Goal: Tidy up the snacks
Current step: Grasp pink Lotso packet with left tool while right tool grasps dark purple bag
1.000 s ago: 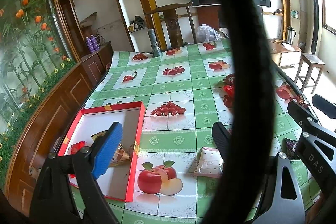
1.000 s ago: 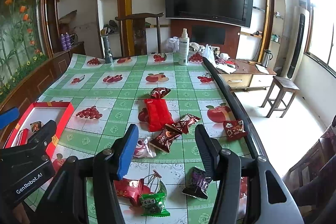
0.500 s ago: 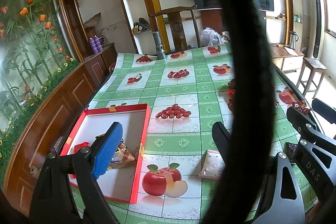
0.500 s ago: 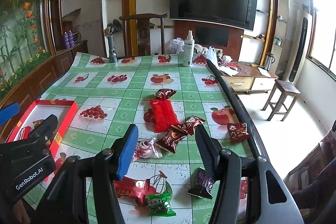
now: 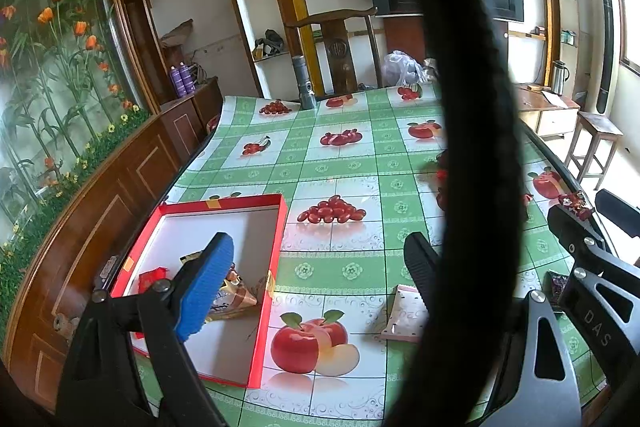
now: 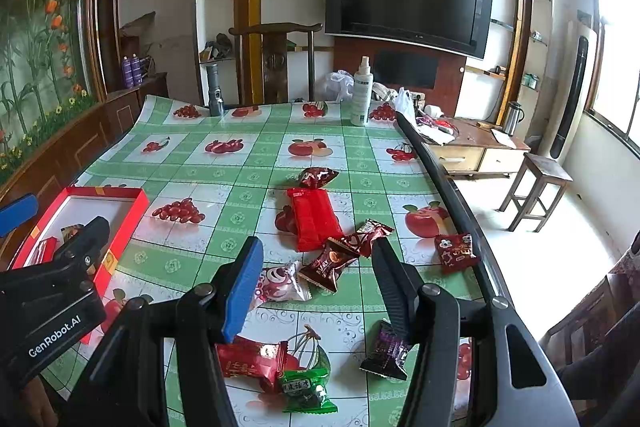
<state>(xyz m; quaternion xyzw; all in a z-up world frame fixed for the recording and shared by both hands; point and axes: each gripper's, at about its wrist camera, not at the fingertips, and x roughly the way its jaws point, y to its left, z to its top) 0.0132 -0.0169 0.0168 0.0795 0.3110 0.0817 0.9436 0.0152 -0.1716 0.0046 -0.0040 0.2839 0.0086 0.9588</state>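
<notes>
- The right gripper (image 6: 316, 283) is hovering over the scattered snacks with its jaws partly apart and nothing between them; the left gripper (image 5: 316, 267) is standing wide open and empty beside the red box (image 5: 276, 255).
- Just ahead of the right jaws are lying a brown chocolate sachet (image 6: 329, 266), a pink bear-print packet (image 6: 280, 283) beside the blue pad, and a long red wrapper (image 6: 314, 218) farther out.
- Beneath and behind those jaws are sitting a purple sachet (image 6: 386, 351), a green packet (image 6: 306, 389) and a red packet (image 6: 250, 357).
- All are looking light, soft and crinkly; the foil is probably slippery, so pinching across the puffed middle or a crimped end seam is looking safest, with gentle pressure to avoid crushing.
- A small red packet (image 6: 456, 251) is resting near the table's dark edge (image 6: 440, 167) to the right of the jaws, where a nudge could send it off.
- The box, left of the right gripper, is already holding a few snacks (image 5: 236, 291) under the left gripper's blue pad, though their kind is hard to make out.
- Open tablecloth (image 6: 240, 187) is lying between pile and box, giving clear room for carrying.
</notes>
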